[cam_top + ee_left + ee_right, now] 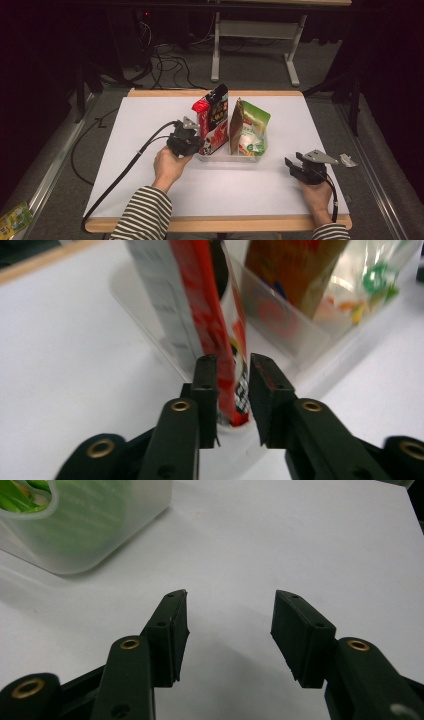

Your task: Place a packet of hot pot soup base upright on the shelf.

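With the left gripper (232, 390) fingers slightly apart around the red packet (220, 335) and the right gripper (230, 625) fingers wide apart and empty, the packet could tip in the clear tray (295, 340).

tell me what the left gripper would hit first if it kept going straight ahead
The red packet: its lower edge already sits between the left gripper's jaws. Behind it comes the clear bin.

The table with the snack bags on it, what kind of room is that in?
Probably a lab or workshop for recording, not a kitchen. The white table stands in a dark room, cables lie tangled on the floor behind it, and a bare desk frame stands farther back.
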`<state>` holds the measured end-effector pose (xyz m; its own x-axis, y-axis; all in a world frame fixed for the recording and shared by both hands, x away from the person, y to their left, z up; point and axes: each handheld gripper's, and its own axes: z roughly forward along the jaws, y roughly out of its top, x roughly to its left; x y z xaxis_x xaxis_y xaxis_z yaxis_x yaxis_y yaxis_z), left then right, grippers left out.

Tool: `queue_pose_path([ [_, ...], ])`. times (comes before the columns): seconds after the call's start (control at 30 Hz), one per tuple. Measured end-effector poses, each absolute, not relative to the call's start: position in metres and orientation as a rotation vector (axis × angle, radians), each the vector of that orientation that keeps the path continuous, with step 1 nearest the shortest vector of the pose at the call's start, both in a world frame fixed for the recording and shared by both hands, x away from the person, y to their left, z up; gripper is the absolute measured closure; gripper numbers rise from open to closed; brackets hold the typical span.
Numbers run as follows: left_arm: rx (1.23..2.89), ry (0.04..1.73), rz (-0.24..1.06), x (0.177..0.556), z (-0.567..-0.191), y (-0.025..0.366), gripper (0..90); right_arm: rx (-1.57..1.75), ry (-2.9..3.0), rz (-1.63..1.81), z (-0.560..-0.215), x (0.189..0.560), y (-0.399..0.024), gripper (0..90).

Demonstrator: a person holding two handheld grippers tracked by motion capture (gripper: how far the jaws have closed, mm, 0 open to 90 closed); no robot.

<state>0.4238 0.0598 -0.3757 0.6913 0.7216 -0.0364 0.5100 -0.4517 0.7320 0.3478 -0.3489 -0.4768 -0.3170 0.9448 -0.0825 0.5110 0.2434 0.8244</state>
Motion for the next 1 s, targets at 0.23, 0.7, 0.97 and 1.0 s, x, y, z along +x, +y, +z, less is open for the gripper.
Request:
queue_pose_path([
  [0.23,2.056,1.005,0.392,0.437,-0.365,0.070,52.3,1.321,1.931,0.946,-0.477,0.348,-0.349,49.4],
  [0.7,1.968,1.005,0.349,0.444,-0.369,0.066,65.9,1.321,1.936,0.938,-0.477,0.348,-0.348,49.4],
  [0.97,1.999,0.990,0.372,0.437,-0.370,0.064,66.8,1.322,1.940,0.932,-0.477,0.348,-0.348,49.3],
  [1.0,1.996,0.991,0.369,0.437,-0.371,0.064,66.5,1.316,1.942,0.931,-0.477,0.349,-0.348,49.4],
])
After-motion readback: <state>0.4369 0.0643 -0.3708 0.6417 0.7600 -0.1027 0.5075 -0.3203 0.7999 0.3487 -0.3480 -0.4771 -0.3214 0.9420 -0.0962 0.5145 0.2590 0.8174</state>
